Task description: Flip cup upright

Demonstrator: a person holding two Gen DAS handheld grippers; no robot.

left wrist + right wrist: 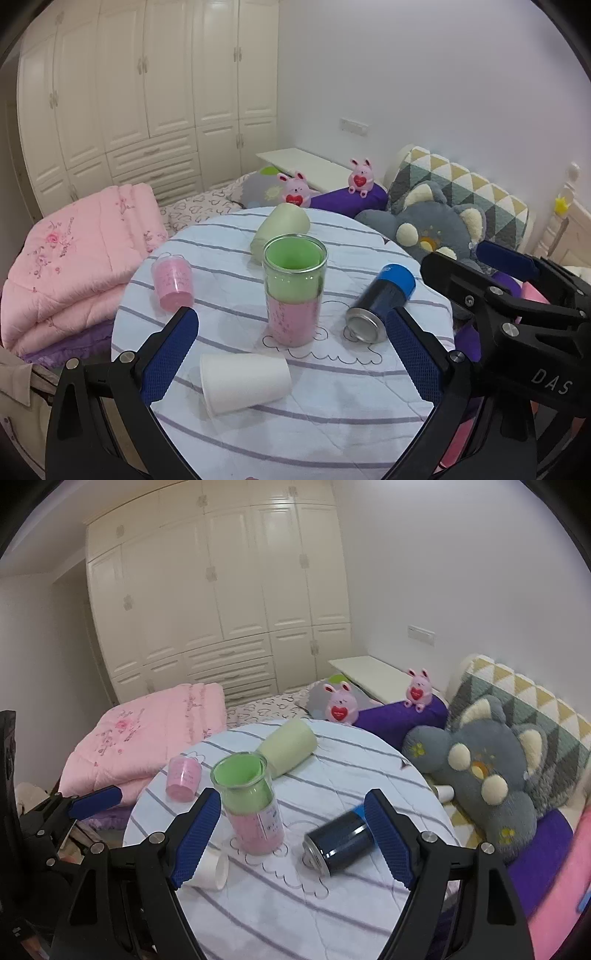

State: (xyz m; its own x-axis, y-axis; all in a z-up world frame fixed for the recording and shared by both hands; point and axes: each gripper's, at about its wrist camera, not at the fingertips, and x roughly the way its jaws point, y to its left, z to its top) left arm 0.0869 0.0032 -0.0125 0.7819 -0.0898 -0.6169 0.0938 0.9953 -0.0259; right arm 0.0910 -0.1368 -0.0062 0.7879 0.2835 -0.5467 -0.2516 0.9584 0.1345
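A round table [332, 424] with a striped cloth holds several cups. A tall glass with green and pink inserts [293, 291] stands upright in the middle. A white cup [243, 382] lies on its side near the front. A dark blue cup [380, 302] lies on its side to the right. A pale green cup [280, 227] lies at the back. A small pink cup [173, 282] stands at the left. My left gripper [291, 354] is open above the white cup. My right gripper [295, 838] is open, with the blue cup [340, 843] beside its right finger.
A folded pink quilt [74, 258] lies left of the table. A grey plush toy [436, 229], purple cushions and two pink bunnies [295, 190] sit behind and right. The right gripper's body [517, 314] shows at the right of the left wrist view.
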